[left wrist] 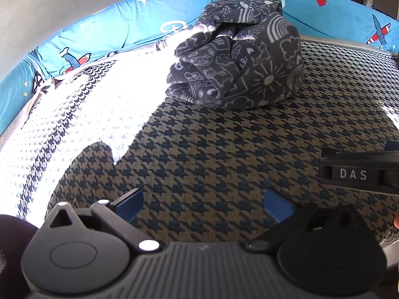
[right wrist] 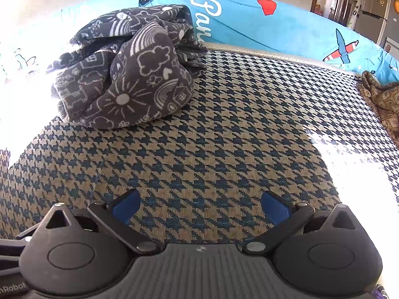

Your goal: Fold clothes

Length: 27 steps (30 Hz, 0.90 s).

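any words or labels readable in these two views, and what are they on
"DAS" on the black gripper body at the right edge of the left wrist view.
"nRobot", cut off at the edge, on the black gripper body at the lower left of the right wrist view.
"Pan", white script running out of sight, on the blue cushion; the first letter is uncertain.
Marks on the far white item are too small to read.

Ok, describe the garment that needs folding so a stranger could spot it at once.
Start at the houndstooth bed cover, bordered behind by a blue cartoon-airplane bolster. The crumpled dark grey fleece sits bunched near that bolster. White doodles of suns, clouds and rainbows set it apart.
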Tool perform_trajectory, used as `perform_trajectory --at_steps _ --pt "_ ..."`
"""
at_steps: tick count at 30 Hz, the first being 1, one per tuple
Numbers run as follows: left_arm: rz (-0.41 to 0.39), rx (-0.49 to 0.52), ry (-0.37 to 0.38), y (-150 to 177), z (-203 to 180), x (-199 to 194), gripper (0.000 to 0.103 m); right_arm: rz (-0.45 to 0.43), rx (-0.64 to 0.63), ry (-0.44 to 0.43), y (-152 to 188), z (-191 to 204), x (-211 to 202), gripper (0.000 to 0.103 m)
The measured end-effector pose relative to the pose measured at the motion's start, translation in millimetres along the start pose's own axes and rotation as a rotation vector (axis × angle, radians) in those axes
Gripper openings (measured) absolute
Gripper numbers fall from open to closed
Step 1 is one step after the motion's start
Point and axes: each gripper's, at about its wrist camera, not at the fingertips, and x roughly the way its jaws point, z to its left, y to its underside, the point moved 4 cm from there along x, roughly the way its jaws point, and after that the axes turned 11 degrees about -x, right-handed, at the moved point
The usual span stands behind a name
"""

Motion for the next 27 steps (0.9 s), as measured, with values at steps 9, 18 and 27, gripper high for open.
perform_trajectory --at_steps 9,18,27 --pt "0.002 0.006 -0.008 0.5 -1.5 -5.2 0.103 0.0 0.005 -0.004 -0.4 -0.8 -1.6 0.103" --pt "0.011 -0.009 -0.003 0.7 0.4 -5.7 0.103 -0.003 0.004 -0.007 -0.6 -0.2 -3.8 0.103" --pt "0.023 -0.023 -0.011 -0.1 0.0 -1.3 0.103 0.003 0.005 -0.009 0.3 -0.3 -3.3 0.103"
